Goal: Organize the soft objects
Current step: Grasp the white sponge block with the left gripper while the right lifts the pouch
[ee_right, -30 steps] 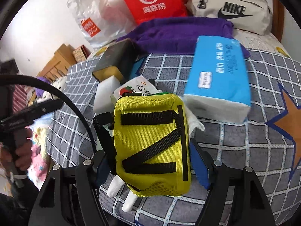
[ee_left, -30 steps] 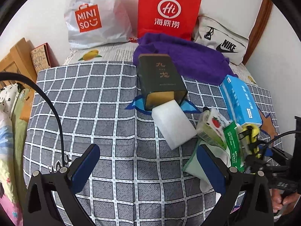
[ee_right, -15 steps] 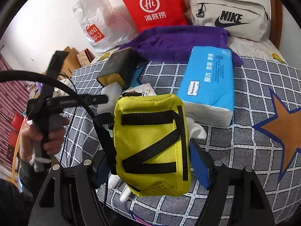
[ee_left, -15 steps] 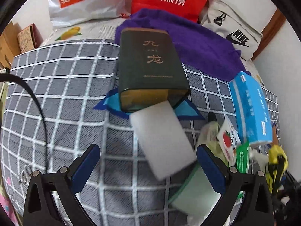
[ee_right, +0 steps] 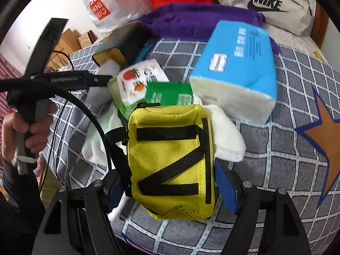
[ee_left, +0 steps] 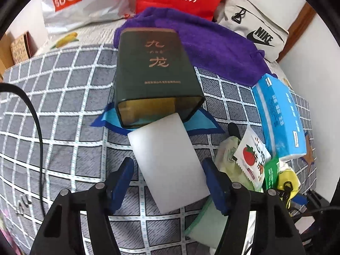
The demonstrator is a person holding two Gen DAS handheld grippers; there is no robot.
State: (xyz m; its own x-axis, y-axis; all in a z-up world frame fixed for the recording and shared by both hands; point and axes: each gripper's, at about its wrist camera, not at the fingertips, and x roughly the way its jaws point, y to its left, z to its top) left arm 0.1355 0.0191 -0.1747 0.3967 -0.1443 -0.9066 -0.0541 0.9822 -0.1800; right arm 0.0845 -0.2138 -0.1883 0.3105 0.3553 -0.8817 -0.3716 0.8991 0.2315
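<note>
White rectangular foam sponge block [ee_left: 170, 165] lies on the grey checked bedspread [ee_left: 63, 97], far end at the dark green tin's [ee_left: 155, 72] mouth. Left gripper [ee_left: 167, 182] has moved in and narrowed, fingers now flanking it, not clamped. Right gripper [ee_right: 172, 187] stays clamped on the yellow fabric pouch [ee_right: 170, 163]. Likely next: sponge grasp.

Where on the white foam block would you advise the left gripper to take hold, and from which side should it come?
Grip the white foam block across its two long sides, near the end closest to the left gripper. Its far end is tucked into the mouth of the dark green box, so only the near part is free; approaching along its length lets the open jaws straddle it.
</note>
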